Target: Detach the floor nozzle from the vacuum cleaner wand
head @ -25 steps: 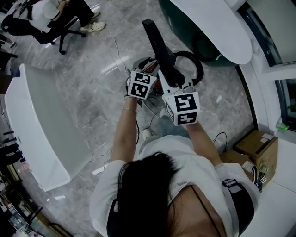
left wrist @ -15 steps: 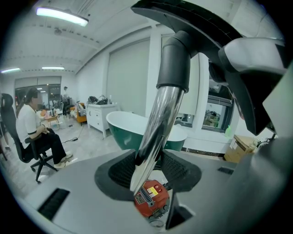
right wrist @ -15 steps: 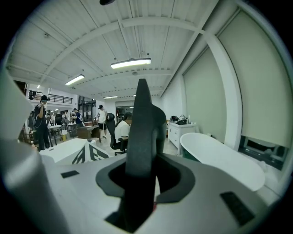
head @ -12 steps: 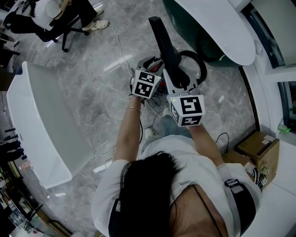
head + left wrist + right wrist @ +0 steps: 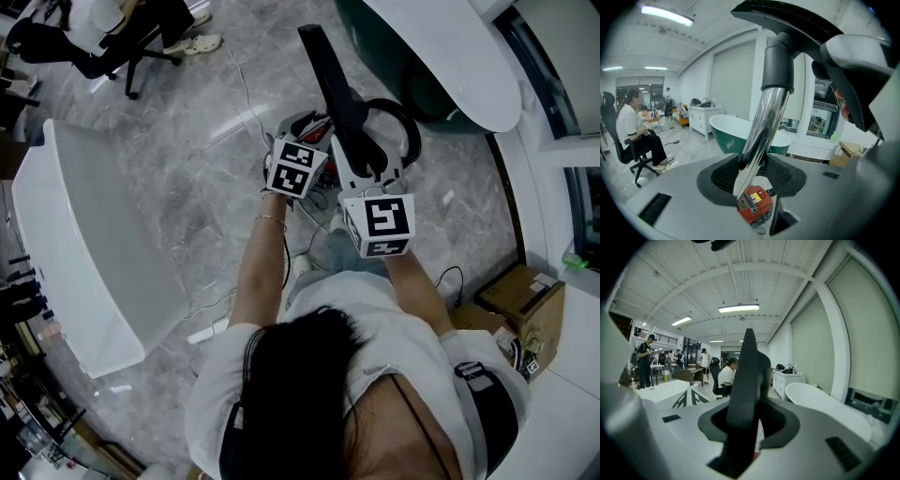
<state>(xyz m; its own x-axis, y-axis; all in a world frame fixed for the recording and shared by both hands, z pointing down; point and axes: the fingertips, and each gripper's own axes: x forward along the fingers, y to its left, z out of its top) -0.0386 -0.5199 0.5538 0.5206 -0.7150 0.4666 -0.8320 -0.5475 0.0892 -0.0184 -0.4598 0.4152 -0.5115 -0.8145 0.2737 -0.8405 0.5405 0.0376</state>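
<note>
Fingers [image 5: 717, 177] of my left gripper [image 5: 751, 178] clench the chrome wand [image 5: 761, 122], bracing it. My right gripper [image 5: 745, 420] is clamped on the black floor nozzle [image 5: 746, 376], which isn't off yet, so I can pull them apart. Beyond, the red vacuum body [image 5: 753, 204] sits on the floor.

grey marble flr [image 5: 178, 197] | green tub [image 5: 725, 137] w/ white rim | white cabinet [image 5: 701, 119] | ceiling strip lts [image 5: 738, 308] on

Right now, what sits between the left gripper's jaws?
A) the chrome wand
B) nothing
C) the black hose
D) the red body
A: in the left gripper view the wand runs between the pads of the left gripper, with the red body beyond it.
</note>
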